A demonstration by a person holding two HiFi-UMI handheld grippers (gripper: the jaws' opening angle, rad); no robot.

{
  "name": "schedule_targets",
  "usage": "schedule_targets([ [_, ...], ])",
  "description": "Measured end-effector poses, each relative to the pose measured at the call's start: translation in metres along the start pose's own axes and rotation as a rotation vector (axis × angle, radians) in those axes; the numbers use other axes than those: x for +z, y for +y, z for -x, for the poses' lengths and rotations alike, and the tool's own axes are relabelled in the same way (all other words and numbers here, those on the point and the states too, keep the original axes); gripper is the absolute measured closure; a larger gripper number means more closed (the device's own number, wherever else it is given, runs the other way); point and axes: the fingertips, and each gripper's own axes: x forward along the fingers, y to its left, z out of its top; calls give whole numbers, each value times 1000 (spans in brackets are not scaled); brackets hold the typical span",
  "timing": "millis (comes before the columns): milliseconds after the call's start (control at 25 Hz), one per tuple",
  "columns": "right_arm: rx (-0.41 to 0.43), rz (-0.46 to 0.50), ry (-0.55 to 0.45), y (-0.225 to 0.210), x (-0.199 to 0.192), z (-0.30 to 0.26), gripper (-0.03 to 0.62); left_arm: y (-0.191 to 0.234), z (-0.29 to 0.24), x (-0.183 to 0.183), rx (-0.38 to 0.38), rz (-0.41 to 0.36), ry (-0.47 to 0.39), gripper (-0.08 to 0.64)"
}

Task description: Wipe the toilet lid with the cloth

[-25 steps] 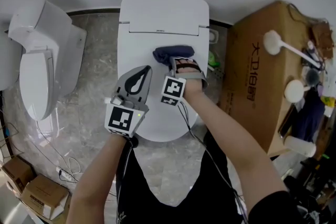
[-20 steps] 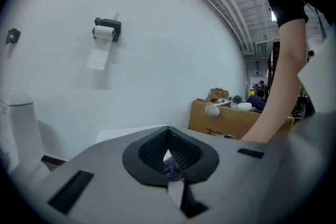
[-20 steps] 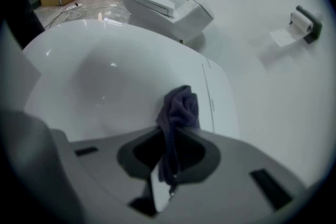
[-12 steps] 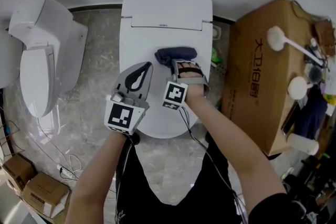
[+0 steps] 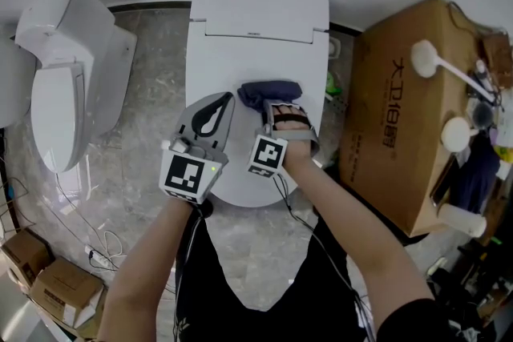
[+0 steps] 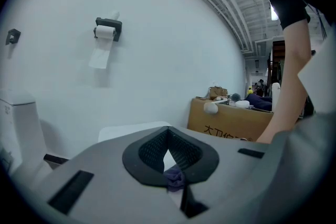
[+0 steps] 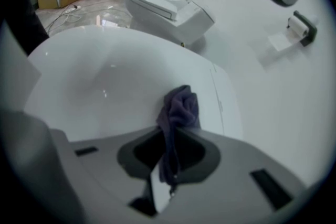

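Observation:
The white toilet lid [image 5: 240, 160] is down, and a dark blue cloth [image 5: 269, 91] lies bunched on its middle. My right gripper [image 5: 271, 103] is shut on the cloth's near edge and presses it onto the lid. In the right gripper view the cloth [image 7: 181, 106] runs up from between the jaws of the right gripper [image 7: 170, 134] across the glossy lid [image 7: 105, 81]. My left gripper [image 5: 224, 100] is shut with nothing in it and hovers over the lid just left of the cloth. A scrap of cloth [image 6: 175, 178] shows behind the left gripper [image 6: 168, 132].
A second toilet [image 5: 68, 92] stands at the left on the marble floor. A large cardboard box [image 5: 401, 116] with white brushes [image 5: 429, 60] on top crowds the right side. Small boxes [image 5: 48, 284] and cables [image 5: 88, 248] lie at bottom left. A paper-roll holder [image 6: 107, 29] hangs on the wall.
My right gripper has dragged the cloth a short way down the lid, away from the hinge and toward me. The left gripper has stayed about where it was.

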Motion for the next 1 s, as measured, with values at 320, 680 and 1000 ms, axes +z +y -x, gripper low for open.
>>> schedule_targets([
  [320, 20, 8, -5, 25, 6, 16, 526, -2, 2, 5, -4, 0, -8, 551],
  [680, 47, -8, -11, 51, 8, 32, 525, -4, 4, 4, -4, -1, -10, 551],
  [1000, 61, -27, -7, 74, 9, 46, 526, -12, 7, -1, -12, 1, -12, 551],
])
